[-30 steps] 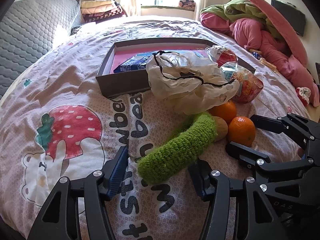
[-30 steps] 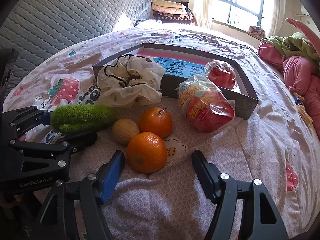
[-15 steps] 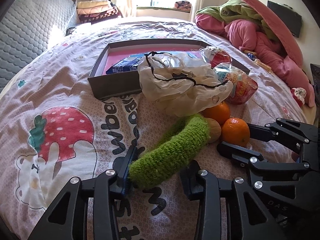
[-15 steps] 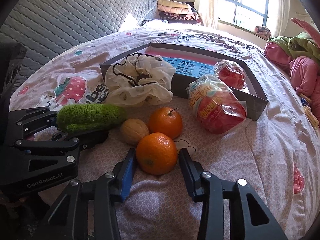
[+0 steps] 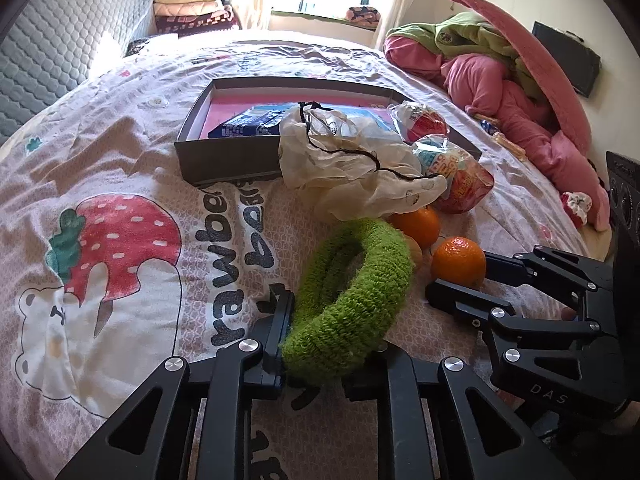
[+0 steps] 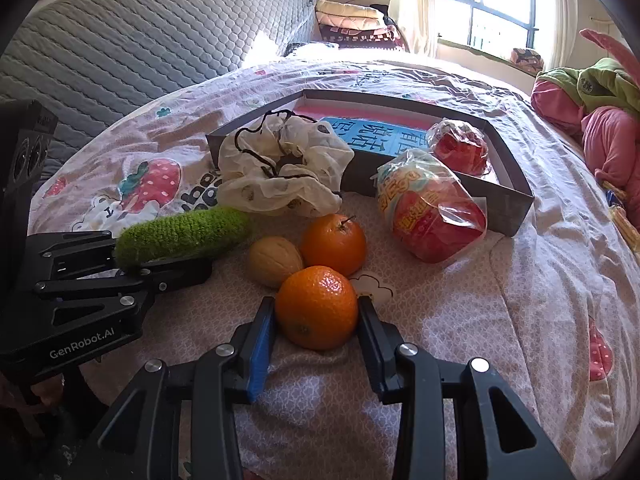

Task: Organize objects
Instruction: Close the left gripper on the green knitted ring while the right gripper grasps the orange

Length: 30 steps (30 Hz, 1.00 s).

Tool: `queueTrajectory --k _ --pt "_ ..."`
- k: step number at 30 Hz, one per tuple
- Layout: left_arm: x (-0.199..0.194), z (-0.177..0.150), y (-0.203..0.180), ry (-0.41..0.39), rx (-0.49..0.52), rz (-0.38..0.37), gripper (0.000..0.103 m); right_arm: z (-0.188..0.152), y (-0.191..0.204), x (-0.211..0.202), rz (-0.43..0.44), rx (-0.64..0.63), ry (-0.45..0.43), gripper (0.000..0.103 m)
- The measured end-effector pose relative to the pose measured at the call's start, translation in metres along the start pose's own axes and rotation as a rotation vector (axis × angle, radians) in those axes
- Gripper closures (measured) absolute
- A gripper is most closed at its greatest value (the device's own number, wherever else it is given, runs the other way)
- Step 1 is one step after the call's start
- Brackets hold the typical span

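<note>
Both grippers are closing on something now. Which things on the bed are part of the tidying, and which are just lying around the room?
Job: green knitted band in left gripper; near orange in right gripper; far orange; walnut; cream pouch; snack bag; tray.

Background: pink bedding pile; folded blankets.

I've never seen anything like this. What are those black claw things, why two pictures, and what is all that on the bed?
They are hand-held two-finger grippers, one per hand, each carrying its own camera looking along its fingers, hence two pictures. The left gripper is closed on a green knitted roll. The right gripper squeezes the nearer orange. Also on the bedsheet: a second orange, a walnut, a cream drawstring pouch, a red snack bag and a shallow grey box.
</note>
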<state>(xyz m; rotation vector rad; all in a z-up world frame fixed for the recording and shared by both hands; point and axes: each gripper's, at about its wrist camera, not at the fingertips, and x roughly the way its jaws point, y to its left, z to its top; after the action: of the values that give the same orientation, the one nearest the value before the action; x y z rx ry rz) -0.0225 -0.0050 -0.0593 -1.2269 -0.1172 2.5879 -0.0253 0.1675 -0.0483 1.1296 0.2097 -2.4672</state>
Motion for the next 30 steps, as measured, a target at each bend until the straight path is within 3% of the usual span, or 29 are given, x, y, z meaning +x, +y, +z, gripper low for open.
queueTrajectory --k 10,20,30 --pt "-0.02 -0.01 0.001 0.011 -0.038 -0.026 0.084 -0.001 -0.002 -0.011 0.014 0.009 -0.024 0.063" --pt "-0.047 -0.004 -0.004 -0.055 -0.055 -0.048 0.084 0.002 -0.003 -0.027 0.014 0.014 -0.083 0.063" --pt "-0.052 -0.001 -0.007 -0.061 -0.061 -0.039 0.084 0.005 -0.002 -0.037 0.006 0.0 -0.123 0.063"
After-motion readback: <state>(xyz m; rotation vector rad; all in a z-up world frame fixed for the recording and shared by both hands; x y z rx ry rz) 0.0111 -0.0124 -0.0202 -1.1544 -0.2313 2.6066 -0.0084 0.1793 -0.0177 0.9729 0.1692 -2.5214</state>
